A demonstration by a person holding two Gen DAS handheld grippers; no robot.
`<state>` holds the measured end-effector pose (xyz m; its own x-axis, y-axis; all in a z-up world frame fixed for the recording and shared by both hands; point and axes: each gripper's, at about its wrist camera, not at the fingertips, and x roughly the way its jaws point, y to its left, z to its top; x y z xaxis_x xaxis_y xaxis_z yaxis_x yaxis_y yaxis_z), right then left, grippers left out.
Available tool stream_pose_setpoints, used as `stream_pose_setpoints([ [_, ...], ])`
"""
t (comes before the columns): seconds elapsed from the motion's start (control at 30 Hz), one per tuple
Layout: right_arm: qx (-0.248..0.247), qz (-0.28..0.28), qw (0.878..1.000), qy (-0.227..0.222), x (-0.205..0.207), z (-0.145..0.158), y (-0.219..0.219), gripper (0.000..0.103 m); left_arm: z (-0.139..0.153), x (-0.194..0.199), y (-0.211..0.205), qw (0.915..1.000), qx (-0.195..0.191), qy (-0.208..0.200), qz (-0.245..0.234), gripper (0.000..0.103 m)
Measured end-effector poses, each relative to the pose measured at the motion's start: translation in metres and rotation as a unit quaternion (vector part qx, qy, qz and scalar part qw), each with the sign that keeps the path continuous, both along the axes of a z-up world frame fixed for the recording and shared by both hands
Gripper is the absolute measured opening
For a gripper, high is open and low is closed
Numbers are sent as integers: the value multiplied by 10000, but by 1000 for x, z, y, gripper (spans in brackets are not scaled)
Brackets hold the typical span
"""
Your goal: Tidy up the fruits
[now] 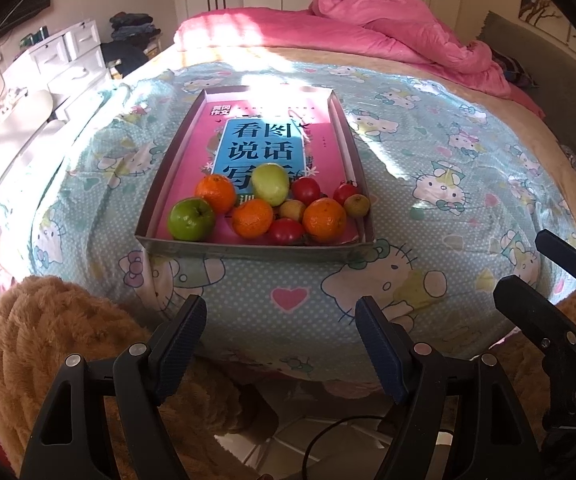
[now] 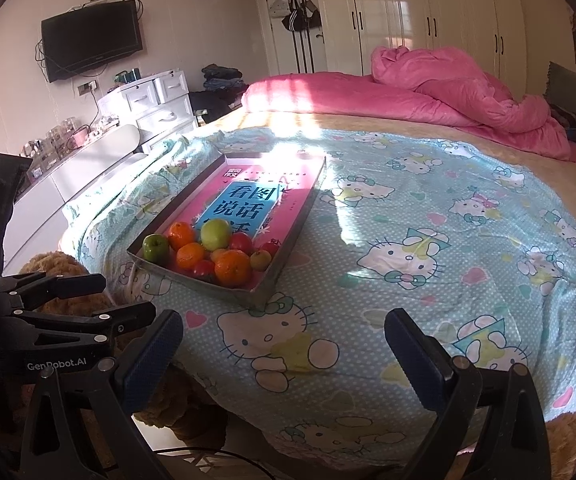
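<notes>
A shallow cardboard tray with a pink book cover inside lies on the bed. At its near end sits a pile of fruit: a dark green apple, a pale green apple, three oranges, red tomatoes and small yellowish fruits. My left gripper is open and empty, below the bed's near edge in front of the tray. My right gripper is open and empty, to the right of the left one.
The bed carries a blue cartoon-cat sheet and a bunched pink duvet at the back. A brown plush toy lies at the bed's near left. White drawers and a low cabinet stand left; cables lie on the floor below.
</notes>
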<state>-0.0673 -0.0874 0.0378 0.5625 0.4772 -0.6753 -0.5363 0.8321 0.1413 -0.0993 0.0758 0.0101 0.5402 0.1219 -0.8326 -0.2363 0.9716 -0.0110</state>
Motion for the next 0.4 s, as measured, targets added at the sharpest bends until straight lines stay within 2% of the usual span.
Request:
stream_pose_setpoints([
  [0.2,8,-3,10000,3,3,-1,-2,102,-4,2,3,9999,-80,53,53,78],
  [0.27,-30,-29,10000,-4,4,-3,-3,102,-3,5,9,9997,-231,5,107,78],
  [0.4,35,-145,9999,24,12,-5,-8,102,20,18,44,9963,-317,-662,449,79],
])
